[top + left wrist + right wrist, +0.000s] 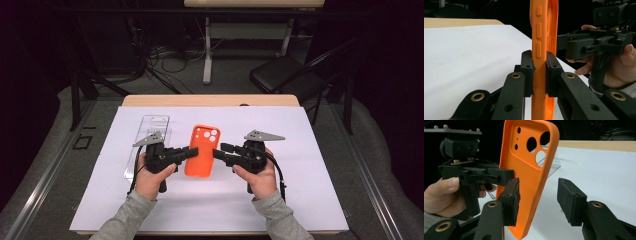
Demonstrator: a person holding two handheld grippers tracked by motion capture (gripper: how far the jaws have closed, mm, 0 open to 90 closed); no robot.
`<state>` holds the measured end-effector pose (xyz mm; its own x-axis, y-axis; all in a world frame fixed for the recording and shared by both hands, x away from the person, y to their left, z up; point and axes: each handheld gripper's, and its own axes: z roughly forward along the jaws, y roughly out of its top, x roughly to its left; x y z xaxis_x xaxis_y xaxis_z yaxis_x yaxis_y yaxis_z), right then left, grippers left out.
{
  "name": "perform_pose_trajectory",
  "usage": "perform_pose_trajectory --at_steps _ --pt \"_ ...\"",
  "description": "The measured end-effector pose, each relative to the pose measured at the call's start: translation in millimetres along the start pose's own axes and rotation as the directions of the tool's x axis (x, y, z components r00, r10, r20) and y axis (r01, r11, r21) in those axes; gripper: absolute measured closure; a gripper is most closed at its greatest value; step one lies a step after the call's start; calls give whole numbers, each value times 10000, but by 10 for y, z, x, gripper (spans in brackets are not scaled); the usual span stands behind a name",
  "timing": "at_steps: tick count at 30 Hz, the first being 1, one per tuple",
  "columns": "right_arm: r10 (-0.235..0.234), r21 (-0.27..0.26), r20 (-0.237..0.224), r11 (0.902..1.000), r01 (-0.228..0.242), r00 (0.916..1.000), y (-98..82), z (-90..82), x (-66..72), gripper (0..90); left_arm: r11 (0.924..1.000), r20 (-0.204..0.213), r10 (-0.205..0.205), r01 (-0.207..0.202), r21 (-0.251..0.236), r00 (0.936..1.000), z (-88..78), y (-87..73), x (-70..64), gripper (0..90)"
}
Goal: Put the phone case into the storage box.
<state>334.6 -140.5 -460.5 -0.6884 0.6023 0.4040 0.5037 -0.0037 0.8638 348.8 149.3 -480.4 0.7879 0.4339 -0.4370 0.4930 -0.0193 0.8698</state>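
An orange phone case [202, 150] with round camera holes is held above the white sheet, between my two grippers. My left gripper [192, 151] is shut on its left edge. In the left gripper view both pads clamp the case [540, 37] edge-on just below its side buttons, at my left gripper [539, 72]. My right gripper [218, 151] reaches in from the right. In the right gripper view the case [529, 177] stands between the jaws of my right gripper [540, 197]. One pad sits close against the case and the other stands well apart from it.
A clear plastic package [148, 140] lies flat on the white sheet [300, 150] to the left of the case. The wooden table edge [210, 100] runs along the back. A black chair [285, 75] and cables sit on the floor beyond.
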Motion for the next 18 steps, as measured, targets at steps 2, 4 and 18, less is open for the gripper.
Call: perform_pose_trajectory --at_steps 2,4,18 --pt "122 25 -37 9999 -122 9999 -5 2 -8 541 10000 11 -13 13 13 10000 8 -4 -6 806" --pt "329 -3 -104 9995 -330 9994 -14 5 -14 557 10000 49 -8 7 16 10000 14 -6 -12 806" --pt "694 375 -126 9969 -689 9975 -52 35 -35 650 9999 157 19 -22 163 9999 48 -22 -46 806"
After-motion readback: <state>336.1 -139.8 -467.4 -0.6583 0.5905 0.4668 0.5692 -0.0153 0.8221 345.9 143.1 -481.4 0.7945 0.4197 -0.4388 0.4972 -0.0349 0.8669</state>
